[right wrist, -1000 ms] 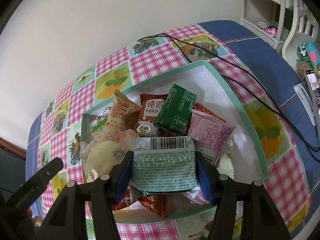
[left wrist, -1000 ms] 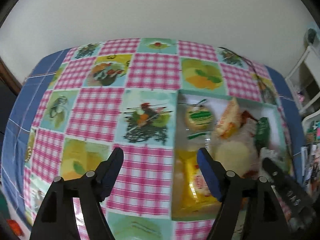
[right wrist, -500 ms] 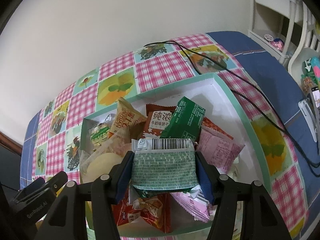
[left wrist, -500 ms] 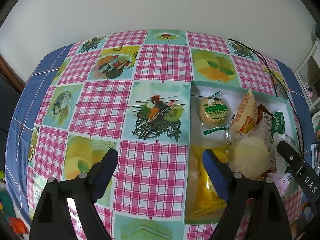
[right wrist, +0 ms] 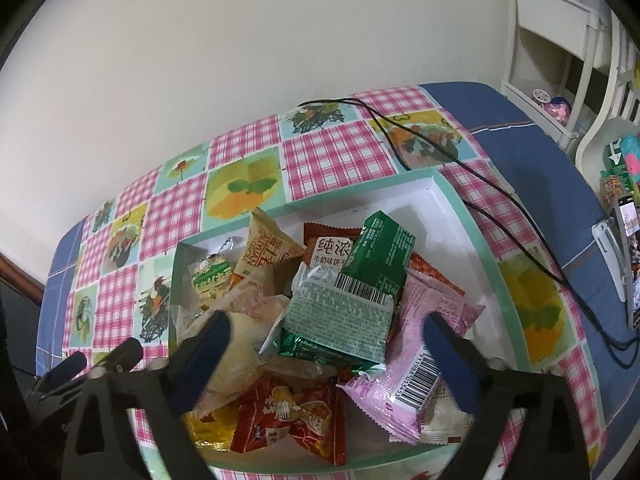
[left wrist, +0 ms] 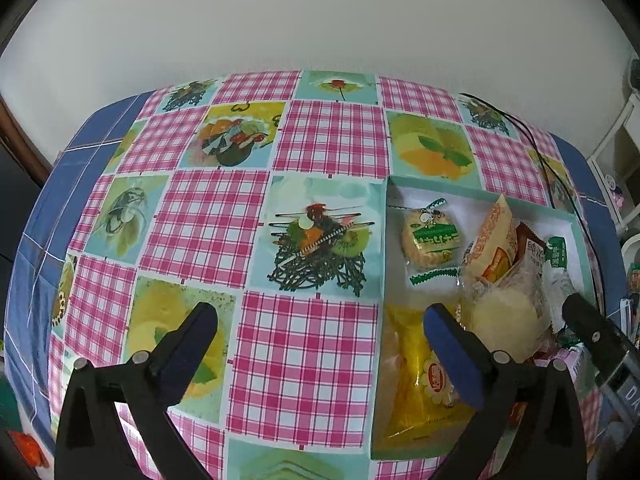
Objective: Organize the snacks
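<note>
The right claw (right wrist: 326,354) tilts steeply down over the box (right wrist: 486,264); its jaws have just been opening and stand wide, off the crinkly green foil packet (right wrist: 340,320) that lies on the heaped glossy wrappers. The left claw (left wrist: 320,344), jaws also just opening, empty, hangs over the checked vinyl cloth of the table (left wrist: 200,220) at the box's left wall.

- Tabletop (left wrist: 256,220): covered by a cloth of pink gingham squares and fruit-print panels with a blue border.
- Black cable (right wrist: 472,168): runs across the cloth, past the far right corner.
- White shelf unit (right wrist: 560,40): stands against the wall, right of the tabletop.
- Plain pale wall (left wrist: 320,20): behind.
</note>
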Available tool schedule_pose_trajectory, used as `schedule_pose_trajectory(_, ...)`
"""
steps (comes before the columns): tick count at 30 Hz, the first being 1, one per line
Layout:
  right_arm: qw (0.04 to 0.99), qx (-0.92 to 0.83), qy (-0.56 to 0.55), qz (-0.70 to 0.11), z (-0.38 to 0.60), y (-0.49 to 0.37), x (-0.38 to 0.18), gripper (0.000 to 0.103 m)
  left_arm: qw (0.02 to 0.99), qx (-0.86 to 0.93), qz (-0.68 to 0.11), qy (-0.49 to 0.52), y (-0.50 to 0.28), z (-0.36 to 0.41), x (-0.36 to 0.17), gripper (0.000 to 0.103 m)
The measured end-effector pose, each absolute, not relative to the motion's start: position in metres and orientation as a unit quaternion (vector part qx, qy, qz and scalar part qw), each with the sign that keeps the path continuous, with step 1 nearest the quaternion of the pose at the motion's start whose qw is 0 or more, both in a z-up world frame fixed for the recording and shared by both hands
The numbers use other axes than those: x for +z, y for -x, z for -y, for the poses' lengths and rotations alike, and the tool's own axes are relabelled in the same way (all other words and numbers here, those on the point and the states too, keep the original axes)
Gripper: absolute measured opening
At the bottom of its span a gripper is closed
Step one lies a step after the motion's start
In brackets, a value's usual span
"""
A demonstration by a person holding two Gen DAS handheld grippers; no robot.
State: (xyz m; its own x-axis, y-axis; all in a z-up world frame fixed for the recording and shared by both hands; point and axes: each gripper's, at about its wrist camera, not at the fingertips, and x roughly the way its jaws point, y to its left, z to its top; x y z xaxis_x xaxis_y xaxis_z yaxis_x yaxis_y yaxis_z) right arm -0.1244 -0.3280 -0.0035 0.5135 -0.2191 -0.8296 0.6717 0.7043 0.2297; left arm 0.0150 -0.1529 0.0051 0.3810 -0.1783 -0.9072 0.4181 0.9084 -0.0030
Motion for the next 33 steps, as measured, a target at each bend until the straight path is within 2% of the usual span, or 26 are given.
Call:
schedule_pose_trajectory(11,0.828,-0.273,-0.257,-0.418,0.325,0.123,-0.006,0.103,0.837,-0.178,-0.508,-0.098,-0.024,0.147,0.007,0.103)
schedule_pose_trajectory(23,0.832,-0.269,-0.238,-0.422,0.309,0.121,-0.005,0.103,0.853,-0.123,-0.484,-0.155,-0.014,0.151,0.016,0.103)
schedule_pose_trajectory(33,0.839,-0.272,-0.223,-0.415,0.291,0.130,-0.004,0.103,0.852,-0.127,-0.484,-0.155,-0.005,0.135,0.021,0.103)
